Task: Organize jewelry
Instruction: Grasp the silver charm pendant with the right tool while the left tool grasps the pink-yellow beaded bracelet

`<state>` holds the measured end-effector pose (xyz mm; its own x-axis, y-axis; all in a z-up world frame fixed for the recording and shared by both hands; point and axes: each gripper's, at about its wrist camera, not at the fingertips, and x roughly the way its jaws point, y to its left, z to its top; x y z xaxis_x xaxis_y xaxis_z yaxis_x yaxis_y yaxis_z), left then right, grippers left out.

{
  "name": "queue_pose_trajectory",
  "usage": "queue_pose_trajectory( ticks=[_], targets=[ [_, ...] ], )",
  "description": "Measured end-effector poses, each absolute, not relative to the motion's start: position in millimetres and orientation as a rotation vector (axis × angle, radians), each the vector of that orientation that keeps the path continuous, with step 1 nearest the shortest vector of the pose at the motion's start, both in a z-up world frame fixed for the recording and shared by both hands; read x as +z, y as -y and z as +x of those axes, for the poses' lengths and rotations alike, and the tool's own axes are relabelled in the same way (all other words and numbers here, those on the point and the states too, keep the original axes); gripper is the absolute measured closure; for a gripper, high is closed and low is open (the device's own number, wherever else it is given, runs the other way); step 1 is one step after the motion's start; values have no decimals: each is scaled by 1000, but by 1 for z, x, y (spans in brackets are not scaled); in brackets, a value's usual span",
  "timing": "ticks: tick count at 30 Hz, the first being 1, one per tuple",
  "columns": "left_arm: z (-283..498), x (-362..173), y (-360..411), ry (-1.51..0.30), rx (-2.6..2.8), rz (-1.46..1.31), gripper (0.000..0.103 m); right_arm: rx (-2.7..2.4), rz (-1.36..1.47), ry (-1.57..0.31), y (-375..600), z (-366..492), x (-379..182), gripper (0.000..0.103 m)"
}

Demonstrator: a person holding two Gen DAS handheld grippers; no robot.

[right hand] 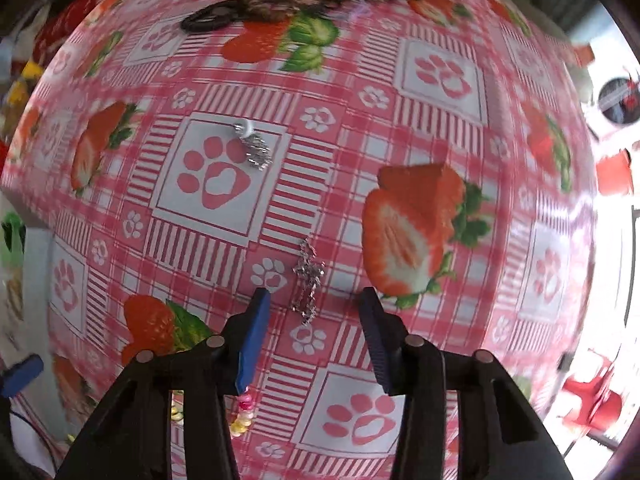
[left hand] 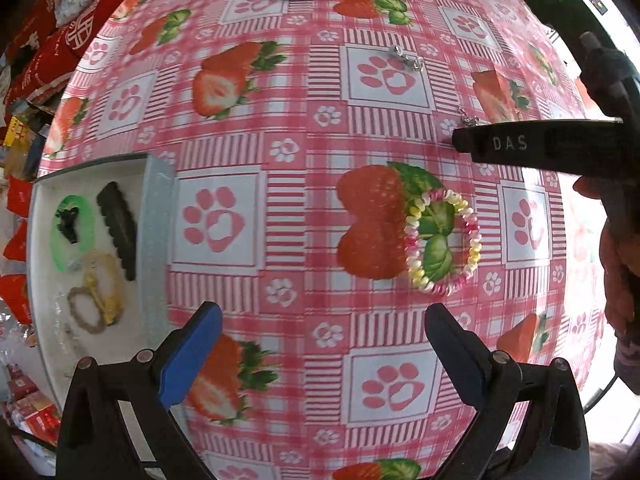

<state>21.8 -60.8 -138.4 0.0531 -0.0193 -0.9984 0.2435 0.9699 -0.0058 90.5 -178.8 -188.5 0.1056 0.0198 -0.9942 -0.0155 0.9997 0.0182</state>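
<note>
Strawberry-print tablecloth (left hand: 304, 128) bearing white tray (left hand: 44, 280), beaded bracelet (left hand: 442, 240), two silver earrings (right hand: 308, 280).

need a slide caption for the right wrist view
Open right gripper poised above a silver earring on the strawberry tablecloth.

On the table (left hand: 304, 152), the pink-and-yellow beaded bracelet (left hand: 442, 240) lies right of the white tray (left hand: 44, 208); two silver earrings (left hand: 406, 58) lie farther.
</note>
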Motion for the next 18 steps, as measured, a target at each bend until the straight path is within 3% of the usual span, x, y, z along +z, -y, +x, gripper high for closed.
queue_pose_trajectory(
  ticks=[5, 8, 12, 17, 18],
  targets=[
    [28, -146, 76, -1500, -221, 181, 0, 62, -34, -1450, 164, 92, -188, 67],
    [30, -151, 86, -1506, -229, 198, 9, 60, -16, -1446, 158, 90, -187, 74],
    [34, -158, 96, -1507, -242, 205, 9, 62, -18, -1443, 174, 89, -185, 89],
    [41, -164, 115, -1508, -259, 217, 9, 86, 8, -1445, 197, 88, -182, 90],
    [42, -166, 119, -1510, -263, 219, 15, 86, 21, -1445, 200, 88, -182, 90]
  ],
)
